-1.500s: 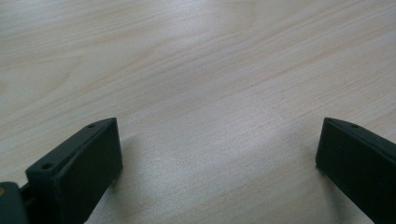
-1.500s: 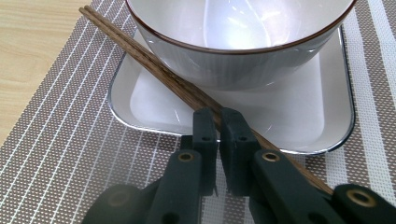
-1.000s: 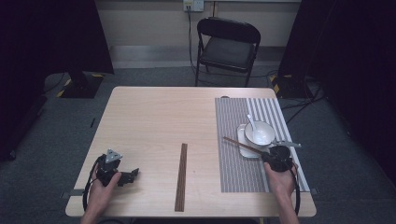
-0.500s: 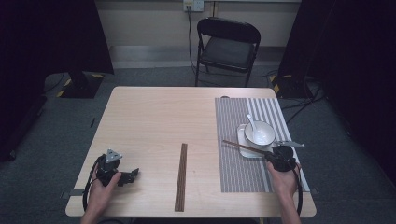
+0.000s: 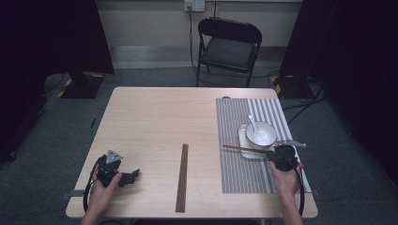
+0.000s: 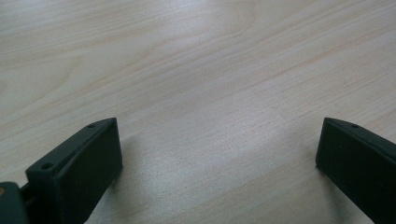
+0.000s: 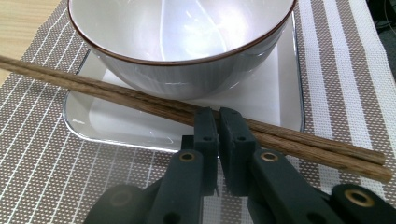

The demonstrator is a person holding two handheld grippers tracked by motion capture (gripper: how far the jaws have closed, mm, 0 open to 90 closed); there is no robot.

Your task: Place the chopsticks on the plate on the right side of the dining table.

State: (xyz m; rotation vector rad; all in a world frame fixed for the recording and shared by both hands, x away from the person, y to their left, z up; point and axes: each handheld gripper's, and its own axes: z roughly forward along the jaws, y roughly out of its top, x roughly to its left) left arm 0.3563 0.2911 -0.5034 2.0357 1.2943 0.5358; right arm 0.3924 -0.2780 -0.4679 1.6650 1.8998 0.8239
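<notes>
The left gripper (image 6: pixel 219 163) looks down along its own two black fingers (image 6: pixel 79 170) at the pale wooden table (image 6: pixel 201 70), whose grain runs in long slanting streaks across the whole frame. The fingers stand far apart, one rising from the lower left corner and the other from the lower right edge (each shows small round holes along its top face), with bare wood between them. A soft shadow lies on the table just beside the inner face of each finger.
</notes>
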